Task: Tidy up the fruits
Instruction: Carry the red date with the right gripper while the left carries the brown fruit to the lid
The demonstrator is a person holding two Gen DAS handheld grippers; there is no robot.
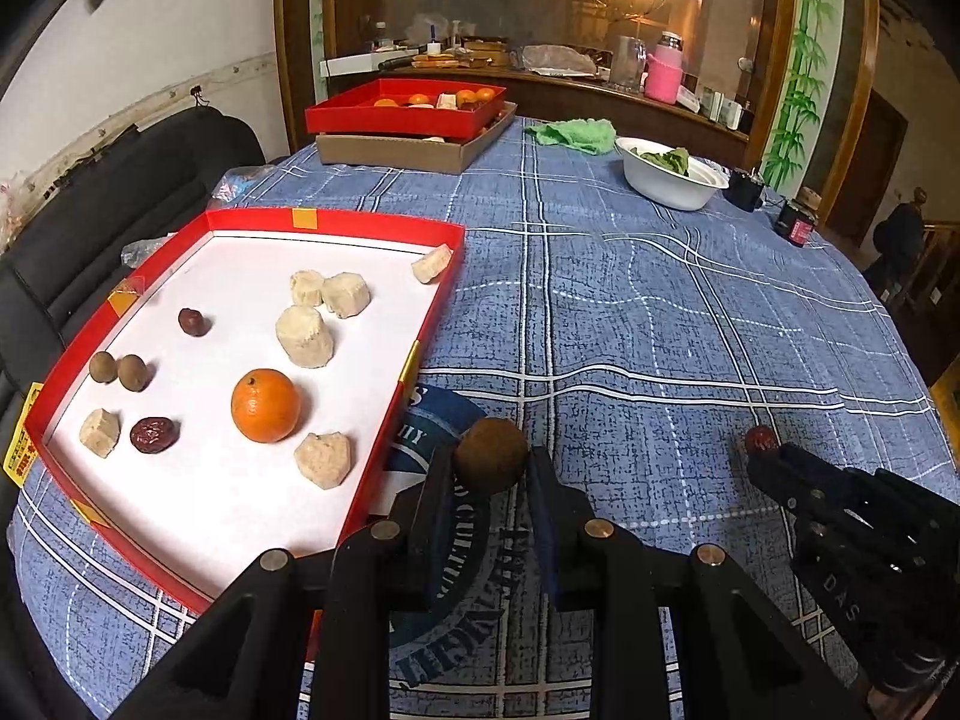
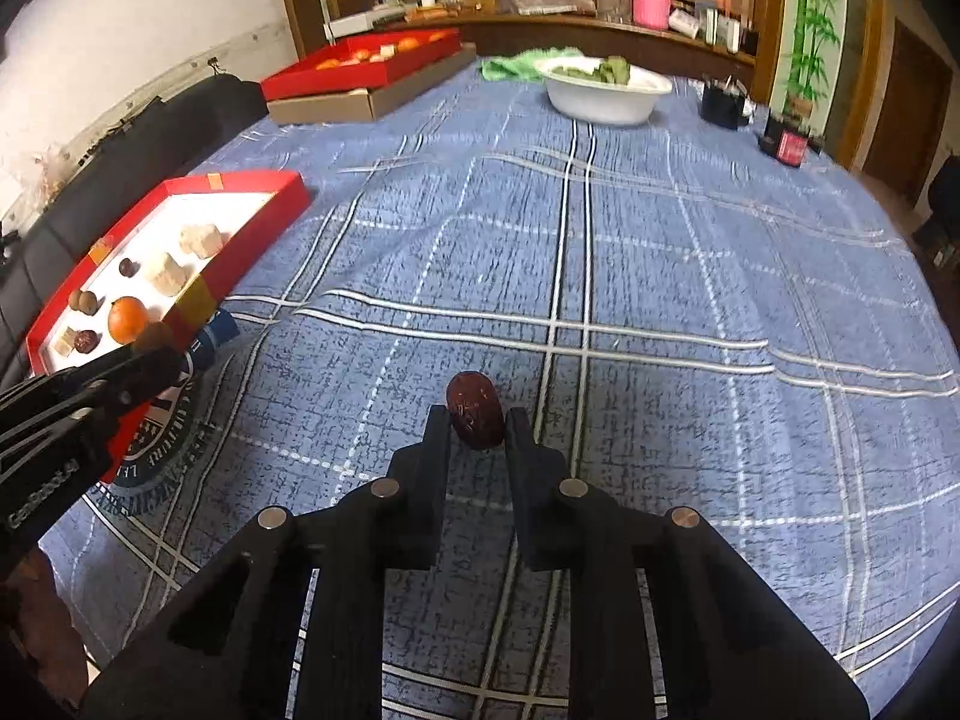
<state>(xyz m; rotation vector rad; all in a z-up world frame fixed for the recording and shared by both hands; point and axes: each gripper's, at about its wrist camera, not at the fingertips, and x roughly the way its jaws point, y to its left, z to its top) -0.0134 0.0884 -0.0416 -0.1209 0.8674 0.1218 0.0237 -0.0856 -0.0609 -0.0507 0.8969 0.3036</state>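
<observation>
Two hand-held grippers reach forward, low over the counter (image 2: 660, 252) with its blue checked cloth. The left hand-held gripper (image 1: 491, 465) points toward 12 o'clock, its jaws narrowed around a round brown fruit (image 1: 490, 455), probably a longan, held at the fingertips just beside the right edge of the red tray (image 1: 336, 219). In the tray, at 9 o'clock from this fruit, lie an orange (image 1: 266, 405), pale chunks, two more brown fruits and dark red dates. The right hand-held gripper (image 2: 477, 420) is at 3 o'clock from the left one, its jaws narrow around a red date (image 2: 474, 411); whether the date touches the cloth, I cannot tell.
</observation>
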